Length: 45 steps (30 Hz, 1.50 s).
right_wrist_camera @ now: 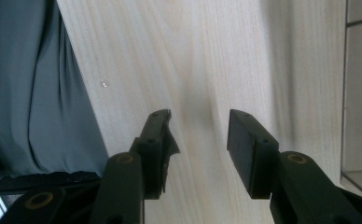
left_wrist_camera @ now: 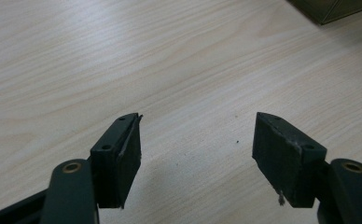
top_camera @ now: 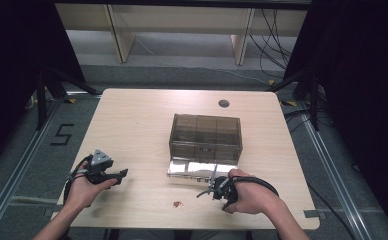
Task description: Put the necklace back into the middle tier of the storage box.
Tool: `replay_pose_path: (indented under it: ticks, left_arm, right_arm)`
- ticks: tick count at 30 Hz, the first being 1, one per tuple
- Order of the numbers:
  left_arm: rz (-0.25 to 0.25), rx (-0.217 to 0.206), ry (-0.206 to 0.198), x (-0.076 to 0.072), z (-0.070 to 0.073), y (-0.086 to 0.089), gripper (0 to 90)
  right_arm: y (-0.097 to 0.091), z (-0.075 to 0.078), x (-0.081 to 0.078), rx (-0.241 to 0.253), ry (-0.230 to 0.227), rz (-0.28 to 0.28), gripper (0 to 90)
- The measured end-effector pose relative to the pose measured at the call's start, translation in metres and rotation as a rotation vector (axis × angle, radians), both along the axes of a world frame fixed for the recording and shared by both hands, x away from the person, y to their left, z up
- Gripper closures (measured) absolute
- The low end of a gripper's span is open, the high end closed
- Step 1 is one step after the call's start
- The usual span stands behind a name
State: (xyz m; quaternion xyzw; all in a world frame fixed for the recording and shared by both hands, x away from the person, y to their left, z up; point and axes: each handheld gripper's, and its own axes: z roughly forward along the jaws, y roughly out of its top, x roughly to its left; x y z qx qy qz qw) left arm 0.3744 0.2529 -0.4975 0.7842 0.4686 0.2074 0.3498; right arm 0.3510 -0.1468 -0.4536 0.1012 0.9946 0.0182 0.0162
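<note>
Grippers are held over a pale wooden table (top_camera: pixel 132 115), one in each hand. The left gripper (top_camera: pixel 123 173) is seen near the table's left front edge in the high view, gripped by the left hand (top_camera: pixel 84 189), with its grey three-cornered plate on top and its jaws pointing toward the middle of the table. In the left gripper view its jaws are spread wide — nothing lies between them, only bare wood grain, and a dark corner of the box (left_wrist_camera: pixel 330 10) is caught at the upper right.

The right gripper (top_camera: pixel 204 192) is held by the right hand (top_camera: pixel 249 195) at the front of the table, just in front of a smoky, see-through plastic box (top_camera: pixel 205 136) that stands a little right of centre. A silvery, reflective flap (top_camera: pixel 199 168) is laid out along the box's near side, and the gripper's tips are seen just beside it; whether it is touched cannot be told. In the right gripper view the jaws are parted and empty over the wood. A small reddish speck (top_camera: pixel 177 203) is seen on the table between the two hands, apart from both grippers.
</note>
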Motion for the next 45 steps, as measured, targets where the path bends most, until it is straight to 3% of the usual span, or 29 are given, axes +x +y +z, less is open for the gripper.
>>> replay_pose_path:
  ticks: [8,10,15,16,17,18,19,25,28,33,35,36,37,38,39,41,42,44,45]
  left_arm:
    - [-0.001,0.001,-0.002,0.000,0.000,0.001,32.3]
    - [-0.029,0.039,0.019,0.000,0.002,0.004,32.3]
    - [-0.029,0.043,0.016,0.000,0.002,0.004,32.3]
    - [-0.006,-0.006,-0.001,0.000,0.000,0.000,32.3]
    - [-0.006,-0.006,-0.001,0.000,0.000,0.000,32.3]
    - [-0.007,0.005,0.003,0.000,0.000,0.000,32.3]
    - [-0.039,0.039,0.022,0.000,0.002,0.003,32.3]
    - [-0.036,0.033,0.017,0.000,0.002,0.003,32.3]
    - [-0.032,0.033,0.022,0.000,0.001,0.002,32.3]
    - [-0.038,0.024,0.002,0.000,0.000,0.002,32.2]
    - [-0.033,0.035,0.025,0.000,0.001,0.002,32.3]
    - [-0.034,0.021,0.022,0.000,0.001,0.002,32.3]
    - [-0.016,-0.012,-0.001,0.001,-0.001,0.000,32.2]
    - [-0.016,-0.012,-0.001,0.001,-0.001,0.000,32.2]
    - [-0.034,0.035,0.027,0.000,0.001,0.002,32.2]
    - [-0.041,0.023,0.002,0.001,0.000,0.002,32.2]
    - [-0.044,0.026,0.009,0.001,0.000,0.002,32.2]
    - [-0.045,0.029,0.018,0.001,0.000,0.002,32.2]
    - [-0.045,0.028,0.024,0.001,0.000,0.002,32.2]
  right_arm:
    - [0.006,0.003,-0.002,0.018,-0.005,0.026,59.9]
    - [0.009,0.004,-0.003,0.011,-0.011,0.023,60.1]
    - [0.018,0.004,-0.001,0.026,-0.006,0.060,61.1]
    - [0.022,0.005,-0.004,0.005,0.009,0.008,61.4]
    - [0.024,0.005,-0.003,0.002,0.009,0.024,61.5]
    - [0.026,0.005,-0.003,0.013,0.003,0.032,61.7]
    - [0.026,0.005,-0.003,0.013,0.003,0.032,61.7]
    - [0.036,0.005,-0.002,0.007,0.009,0.040,62.6]
    - [0.044,0.003,0.002,0.032,-0.011,0.109,63.2]
    - [0.057,0.004,0.000,0.014,0.013,0.082,63.9]
    - [0.058,0.002,0.000,0.015,0.015,0.084,63.9]
    - [0.060,0.001,0.004,0.034,-0.004,0.137,64.0]
    - [0.064,0.000,0.004,0.031,-0.002,0.138,64.1]
    - [0.064,0.000,0.004,0.031,-0.002,0.138,64.1]
    - [0.065,0.001,0.003,0.018,0.019,0.115,64.1]
    - [0.071,-0.001,0.004,0.013,0.021,0.130,64.1]
    - [0.071,-0.003,0.006,0.034,-0.002,0.166,64.1]
    - [0.072,-0.003,0.005,0.024,0.013,0.140,64.1]
    - [0.074,-0.003,0.008,0.038,-0.003,0.175,64.1]
